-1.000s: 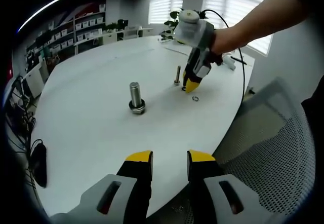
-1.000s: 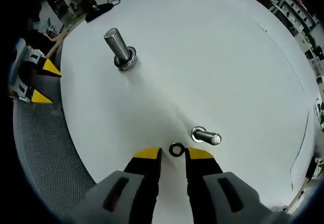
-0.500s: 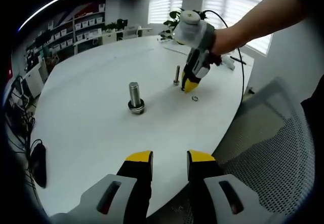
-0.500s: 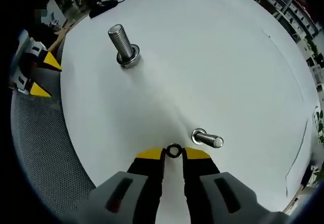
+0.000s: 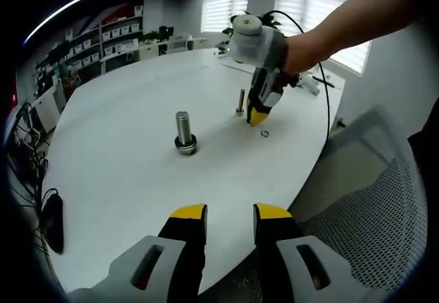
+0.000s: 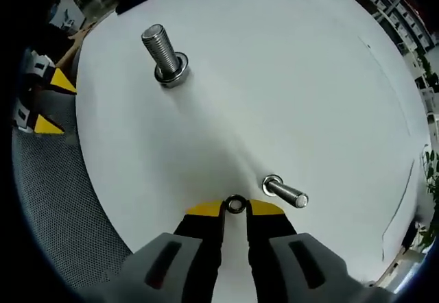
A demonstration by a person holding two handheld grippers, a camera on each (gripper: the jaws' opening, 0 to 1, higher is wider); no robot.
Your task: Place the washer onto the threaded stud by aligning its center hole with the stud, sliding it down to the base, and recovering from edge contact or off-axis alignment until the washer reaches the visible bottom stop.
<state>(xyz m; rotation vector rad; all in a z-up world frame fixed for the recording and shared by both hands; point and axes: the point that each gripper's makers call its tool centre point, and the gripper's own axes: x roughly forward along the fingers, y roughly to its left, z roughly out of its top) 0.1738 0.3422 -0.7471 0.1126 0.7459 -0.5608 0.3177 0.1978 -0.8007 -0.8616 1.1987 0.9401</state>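
The white table [image 6: 288,63] carries everything. The large threaded stud [image 6: 163,55] stands upright on it, well away from the smaller bolt [image 6: 285,192]. The right gripper [image 6: 235,208] sits just beside the smaller bolt, its yellow-tipped jaws drawn close and pinching the small washer [image 6: 235,204] between their tips. In the left gripper view a second small ring [image 5: 264,134] lies on the table near the right gripper [image 5: 258,116]. The left gripper [image 5: 230,212] hovers at the table edge, far from the stud [image 5: 184,133], jaws parted around nothing.
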